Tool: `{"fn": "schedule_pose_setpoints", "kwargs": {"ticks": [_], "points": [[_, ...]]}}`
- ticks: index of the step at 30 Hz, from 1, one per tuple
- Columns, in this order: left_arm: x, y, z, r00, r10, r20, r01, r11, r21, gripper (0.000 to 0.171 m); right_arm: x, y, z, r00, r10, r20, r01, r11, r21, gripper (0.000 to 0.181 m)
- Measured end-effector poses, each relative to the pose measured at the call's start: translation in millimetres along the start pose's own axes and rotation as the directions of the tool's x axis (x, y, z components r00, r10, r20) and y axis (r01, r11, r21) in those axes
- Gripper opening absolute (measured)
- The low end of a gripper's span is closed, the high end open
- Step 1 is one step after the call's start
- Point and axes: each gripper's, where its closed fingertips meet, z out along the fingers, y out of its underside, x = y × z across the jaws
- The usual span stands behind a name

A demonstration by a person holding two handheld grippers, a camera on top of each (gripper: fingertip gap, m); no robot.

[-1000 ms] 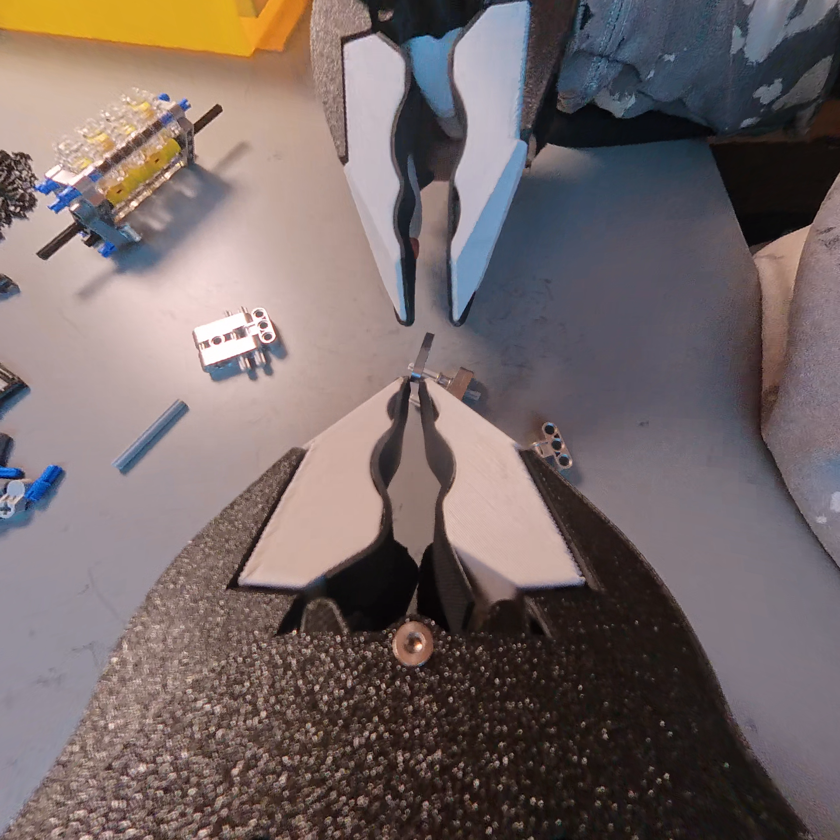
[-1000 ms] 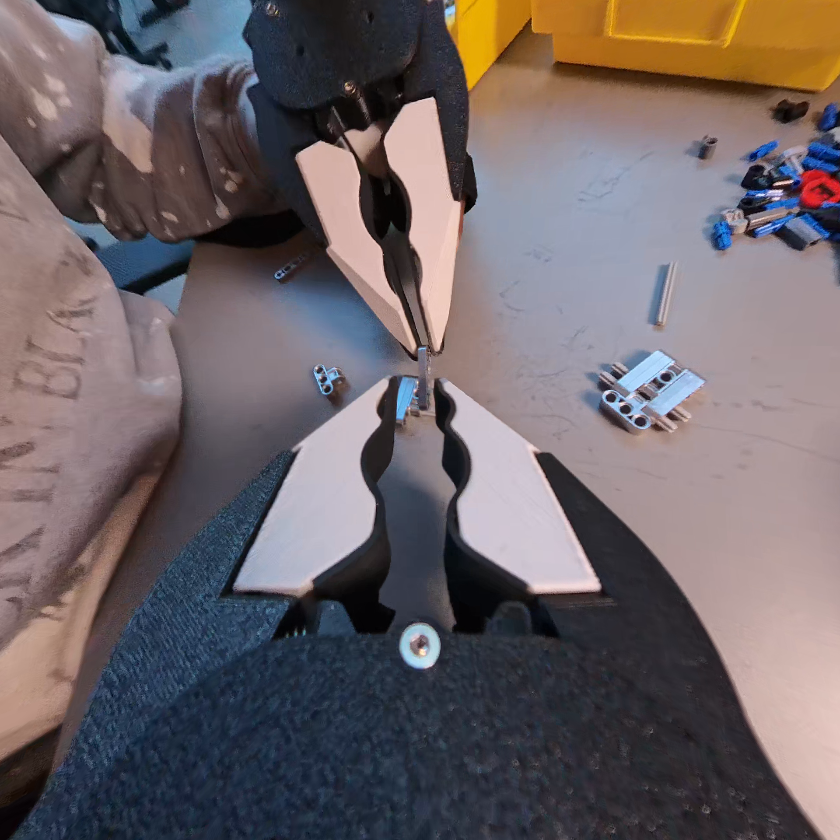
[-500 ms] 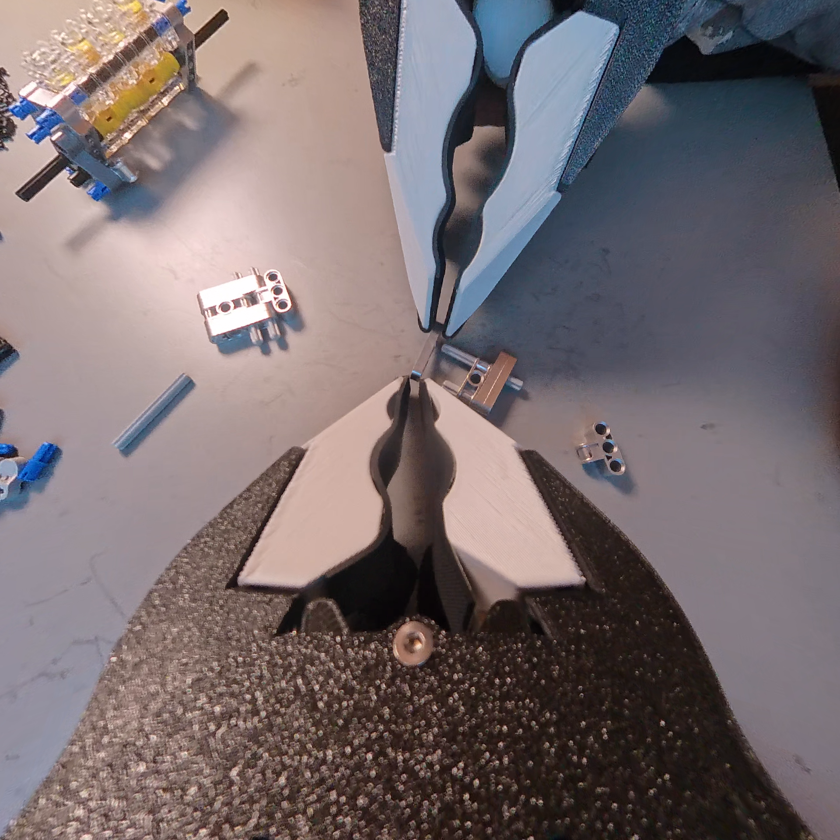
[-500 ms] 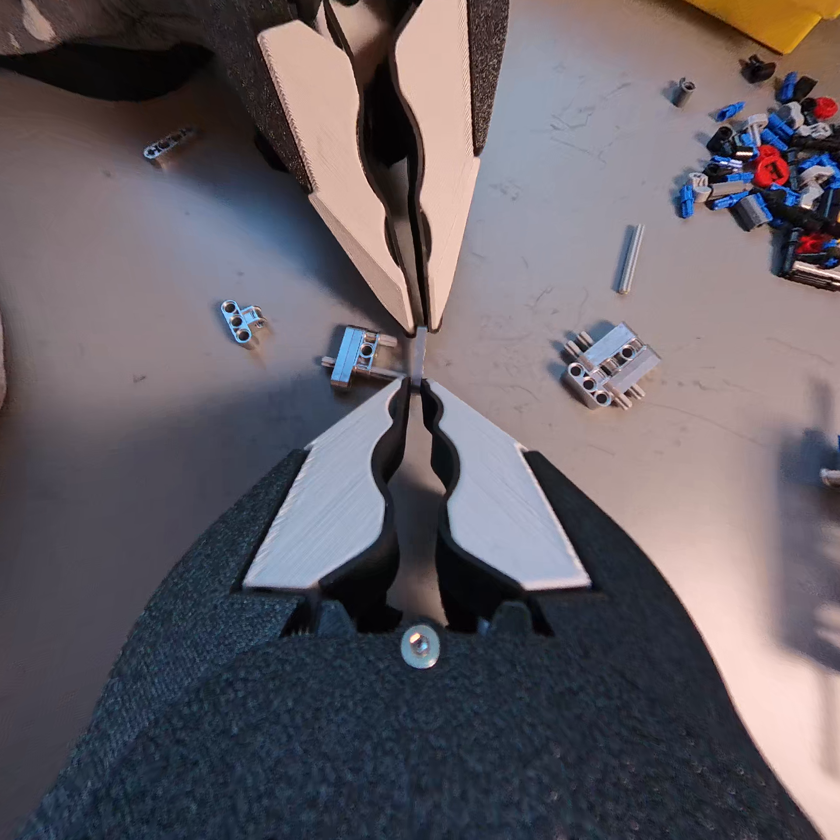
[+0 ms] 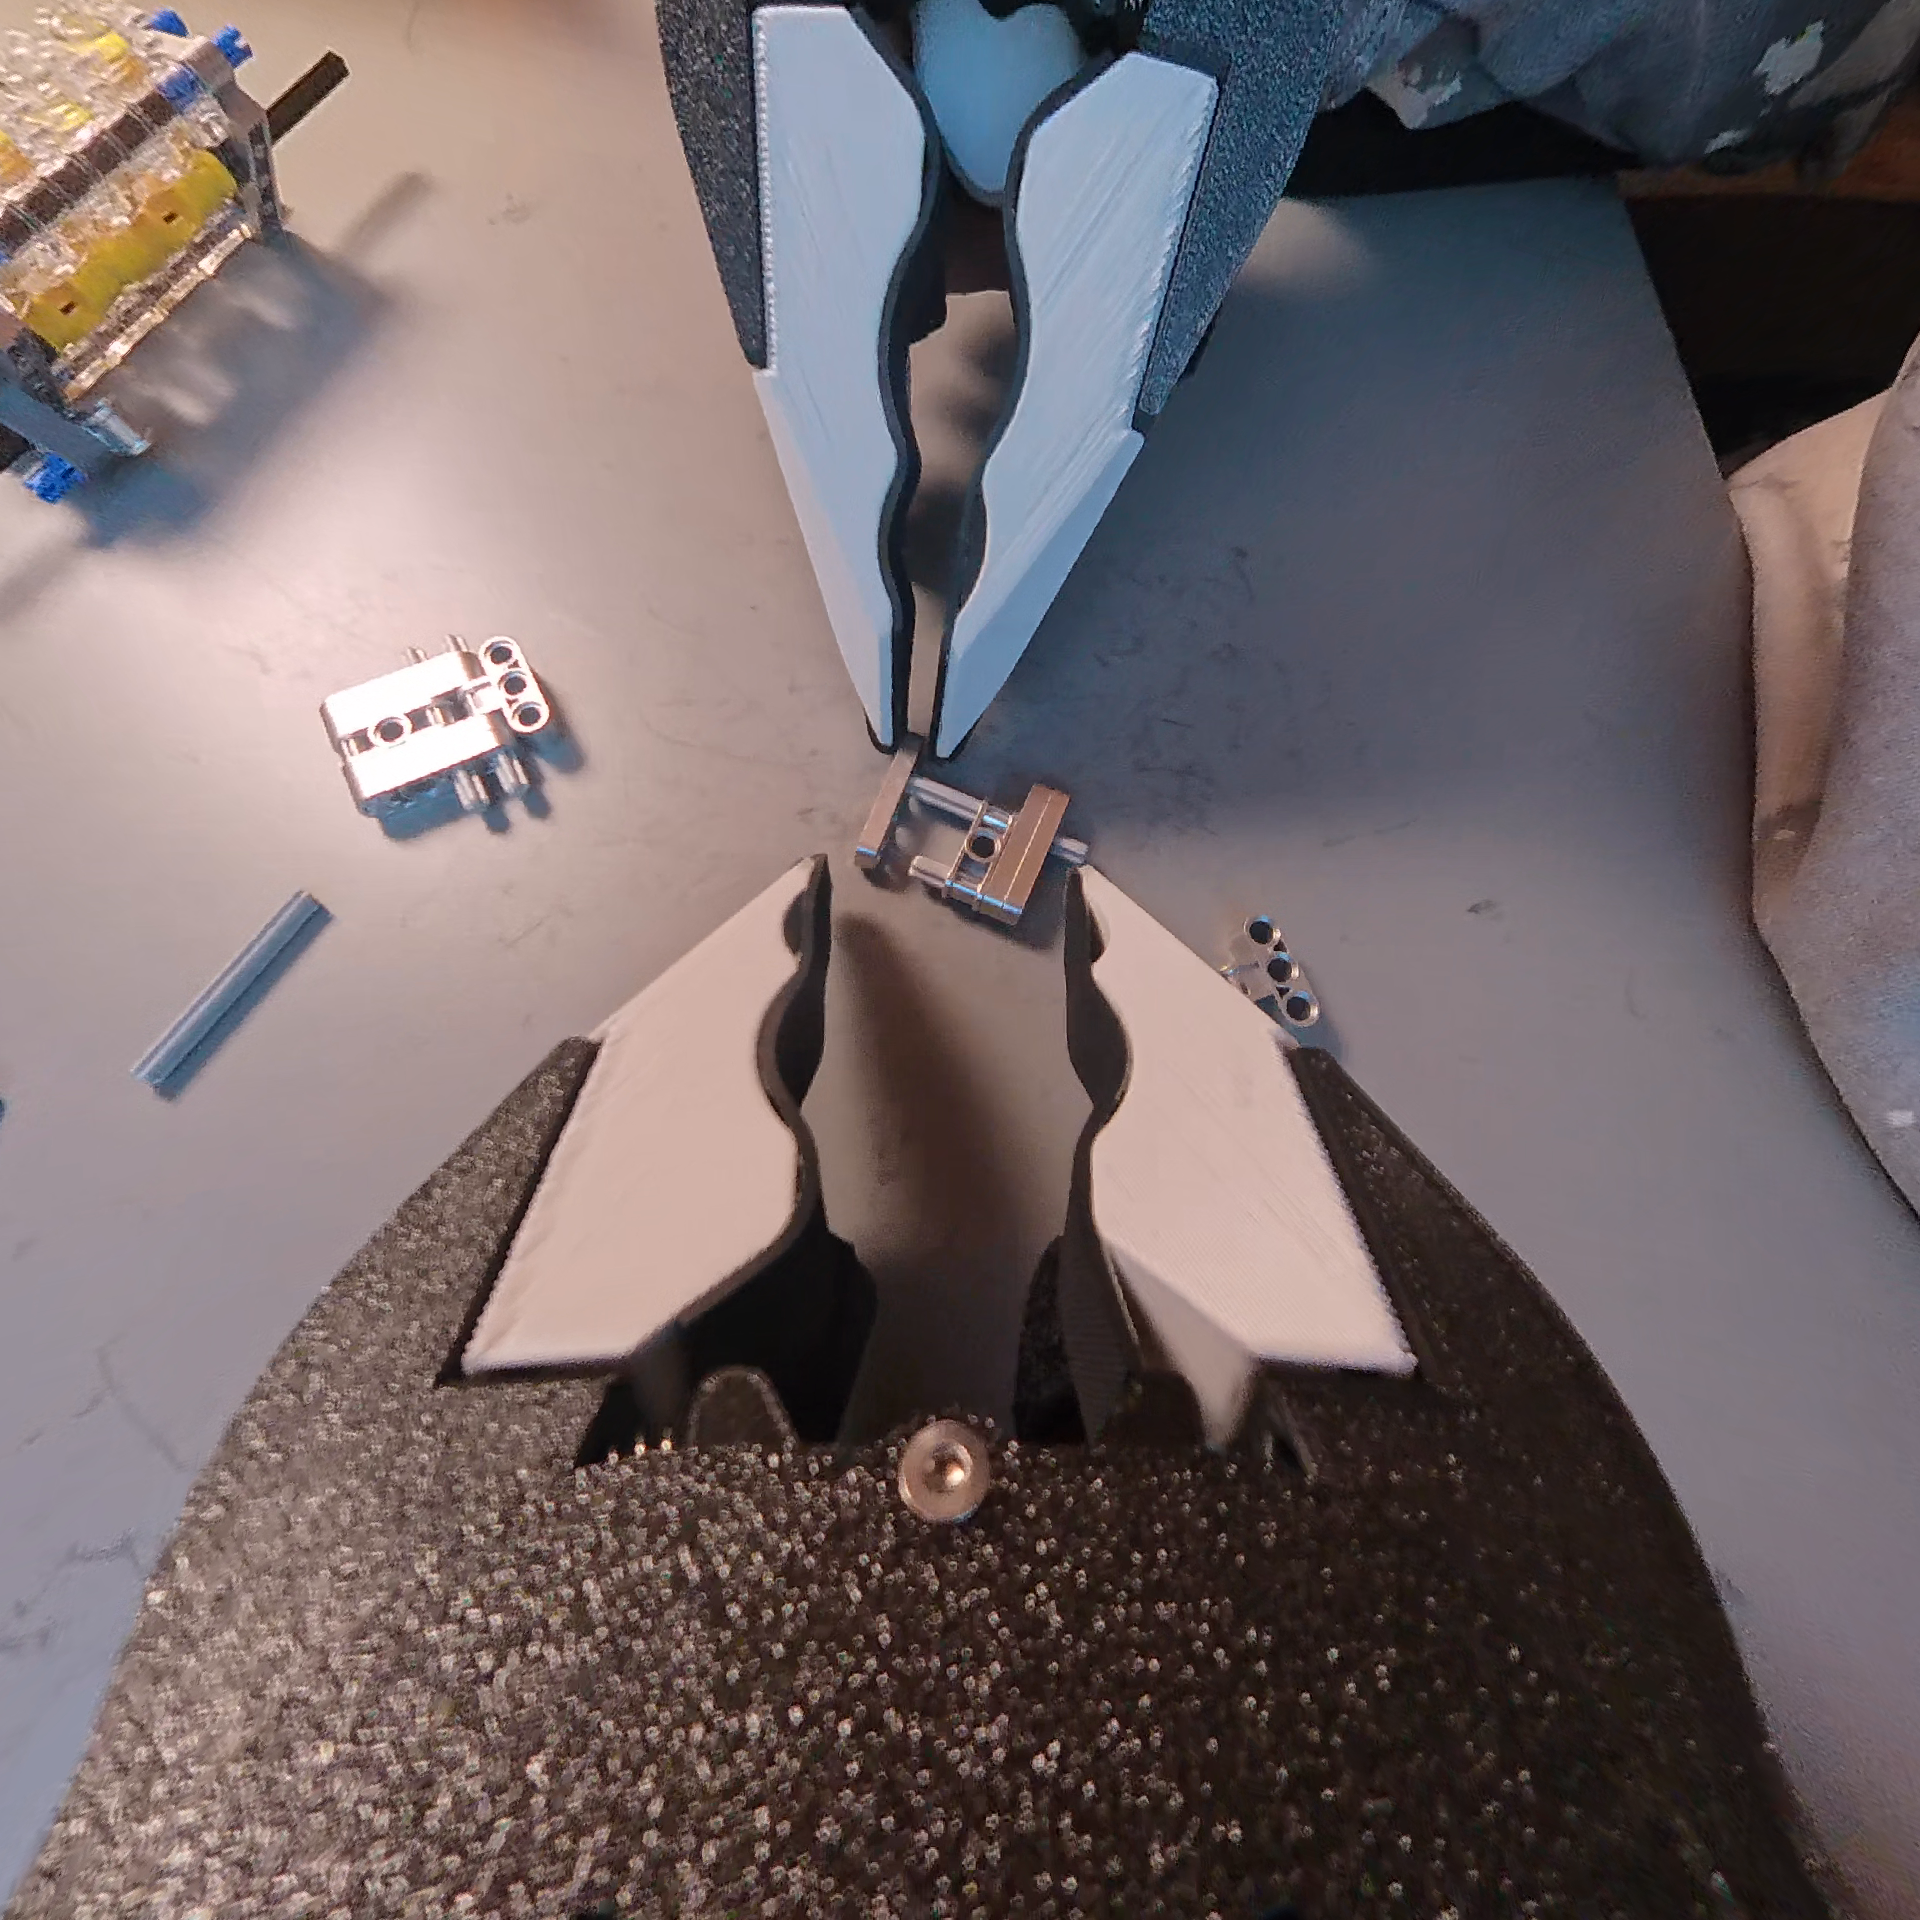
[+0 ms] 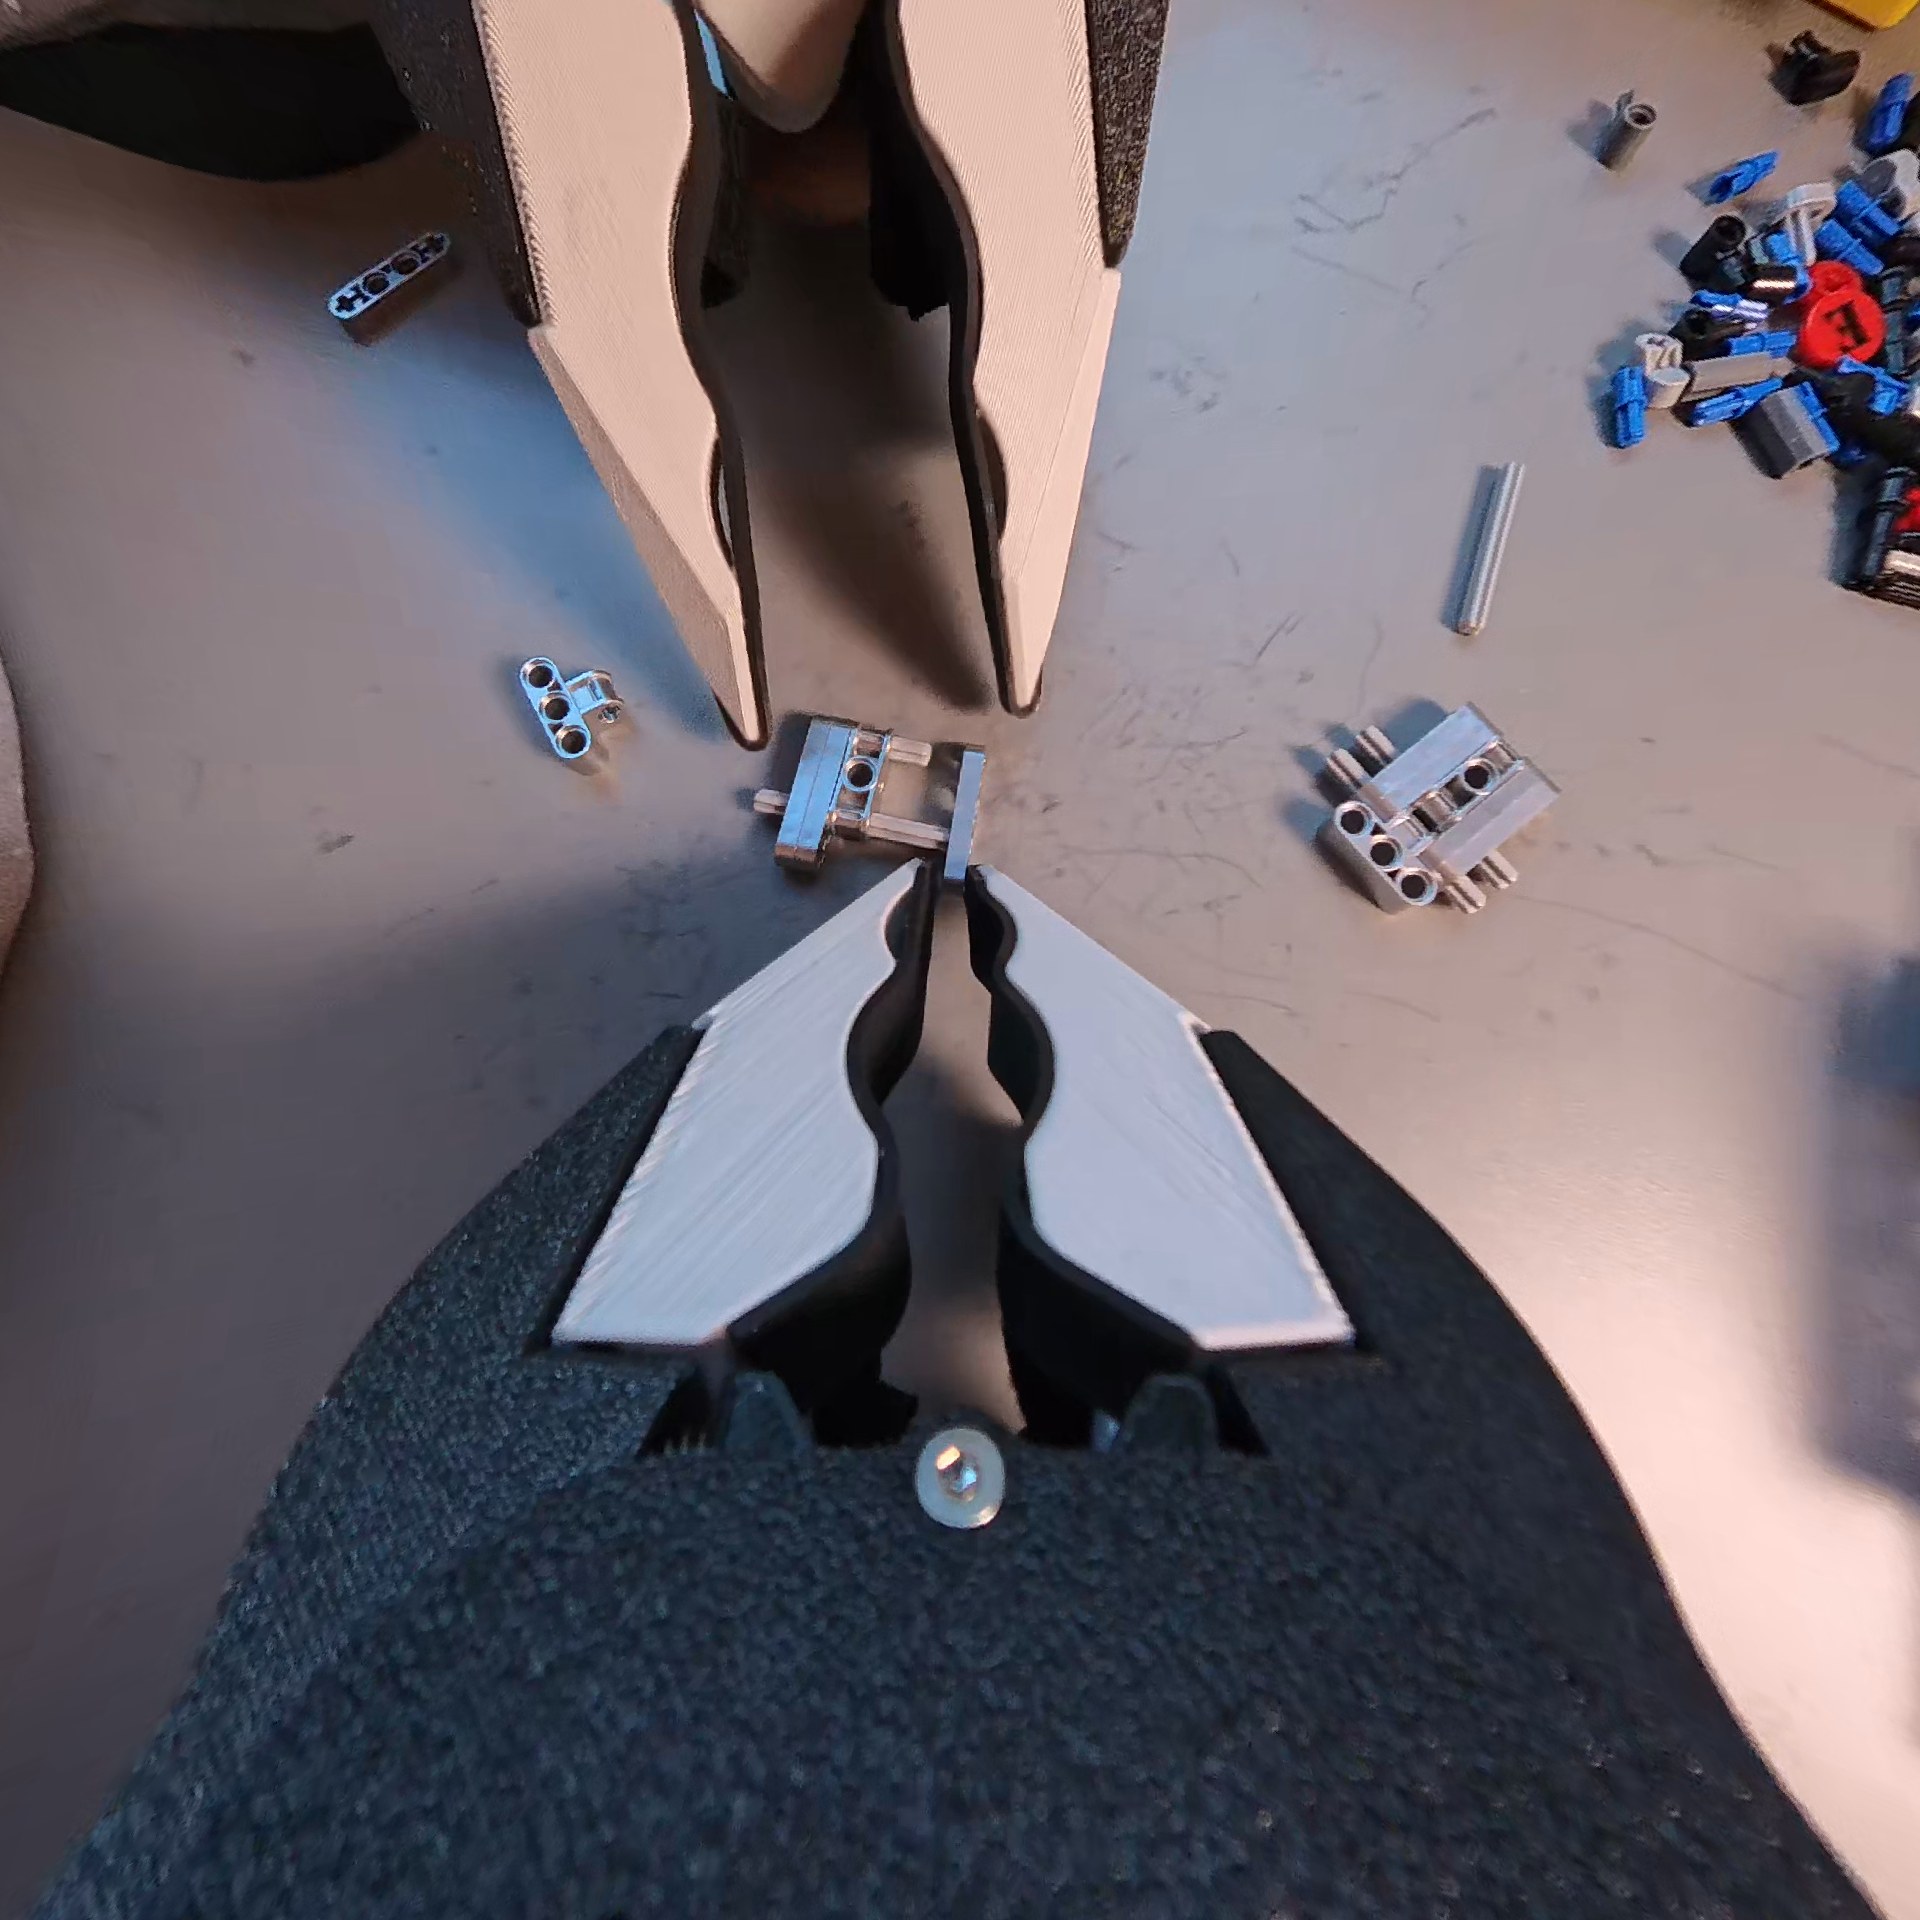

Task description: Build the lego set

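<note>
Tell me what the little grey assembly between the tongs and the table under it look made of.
Grey assembly: likely moulded plastic, glossy, with sharp highlights, pin holes and axles. Table: smooth, matte grey, laminate or painted, scuffed and scratched.

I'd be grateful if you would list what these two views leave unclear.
- Left wrist view: the clear-and-yellow block assembly is blurred and cut off by the left edge.
- Right wrist view: the pile of small parts runs off the right edge.
- Both views: whether the right gripper pinches the grey bar.
</note>
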Motion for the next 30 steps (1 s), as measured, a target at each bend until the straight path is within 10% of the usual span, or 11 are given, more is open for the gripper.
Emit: {"fn": "schedule_pose_setpoints", "kwargs": {"ticks": [1,30], "points": [[0.1,0.7,0.9,1.0,0.001,0.0,-0.001,1.0,-0.007,0.043,-0.4,0.2,-0.1,1.0,-0.001,0.002,0.001,1.0,-0.001,0.003],[9.3,3.7,6.7,0.998,0.064,0.01,-0.063,0.997,-0.051,0.025,-21.0,-2.5,5.5,0.994,-0.104,0.044,0.105,0.994,-0.012,0.025]]}}
